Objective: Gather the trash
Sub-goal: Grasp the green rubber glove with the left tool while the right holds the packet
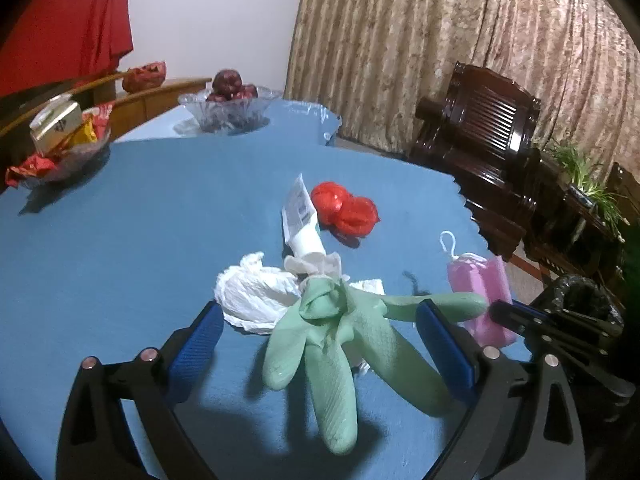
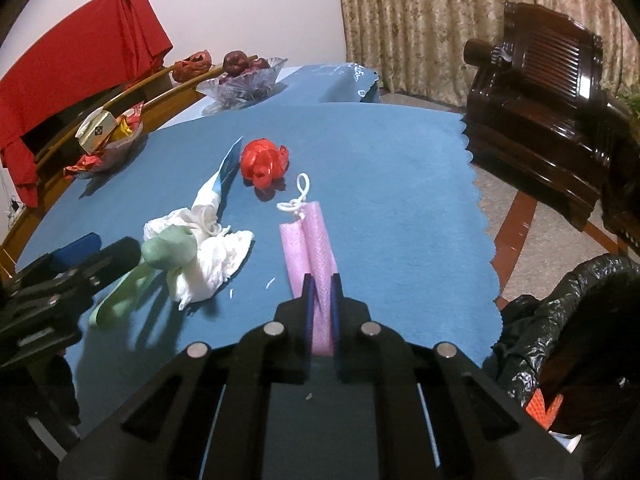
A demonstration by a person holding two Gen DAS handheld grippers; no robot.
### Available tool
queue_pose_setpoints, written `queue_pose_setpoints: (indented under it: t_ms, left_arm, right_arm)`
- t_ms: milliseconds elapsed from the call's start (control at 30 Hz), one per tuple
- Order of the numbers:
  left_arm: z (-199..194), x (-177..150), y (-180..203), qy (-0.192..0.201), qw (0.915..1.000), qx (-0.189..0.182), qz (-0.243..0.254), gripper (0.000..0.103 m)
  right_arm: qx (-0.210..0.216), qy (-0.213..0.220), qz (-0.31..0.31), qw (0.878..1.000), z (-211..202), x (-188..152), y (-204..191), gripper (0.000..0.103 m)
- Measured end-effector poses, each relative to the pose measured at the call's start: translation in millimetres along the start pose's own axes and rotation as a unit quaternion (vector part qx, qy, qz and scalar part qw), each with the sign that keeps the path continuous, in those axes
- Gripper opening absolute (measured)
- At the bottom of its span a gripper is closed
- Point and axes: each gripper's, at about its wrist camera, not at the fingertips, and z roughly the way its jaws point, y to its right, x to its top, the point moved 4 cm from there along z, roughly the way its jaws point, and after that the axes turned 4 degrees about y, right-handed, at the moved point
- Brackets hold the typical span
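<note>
A pale green rubber glove (image 1: 332, 344) lies on the blue tablecloth (image 1: 140, 240) between the wide-apart blue pads of my left gripper (image 1: 320, 340), which is open and does not touch it. Behind the glove are crumpled white tissue (image 1: 256, 296), a white tube (image 1: 300, 220) and a crumpled red plastic bag (image 1: 344, 208). My right gripper (image 2: 322, 304) is shut on the near end of a pink mesh scrubber (image 2: 308, 240) with a white loop. The right wrist view shows the glove (image 2: 160, 256) beside my left gripper (image 2: 104, 250).
A bin lined with a black bag (image 2: 568, 312) stands off the table's right edge. A dark wooden chair (image 2: 540, 100) is beyond it. A glass fruit bowl (image 1: 228, 108) and a snack bowl (image 1: 60, 148) sit at the far left of the table.
</note>
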Motion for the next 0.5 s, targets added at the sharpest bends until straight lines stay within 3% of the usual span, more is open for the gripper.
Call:
queue_pose_setpoints:
  t_ms: [100,267,433,500]
  left_arm:
    - [8.0,-4.4,0.6,-0.017,0.9998,-0.010,-0.010,0.085]
    - [11.2,-10.7,2.5,-0.032,0.9987,-0.033,-0.024,0.043]
    - [3.4,-7.4,5.4,-0.015,0.9989,-0.040,-0.017,0.022]
    - [-2.4,-3.4,4.4,-0.005,0.9988,-0.045,-0.019,0.018]
  right_arm:
    - [0.001,-0.003,0.000,1.000,0.4,-2.4,0.0,0.007]
    - [0.000,-0.003,-0.005,1.000,-2.5,-4.1,-2.2,0.007]
    - [0.001,0.002,-0.005,1.000,-9.7,-1.7,-4.5,0.007]
    - [0.002,0.004,-0.005,1.000,-13.1,-1.0,-6.3,0.007]
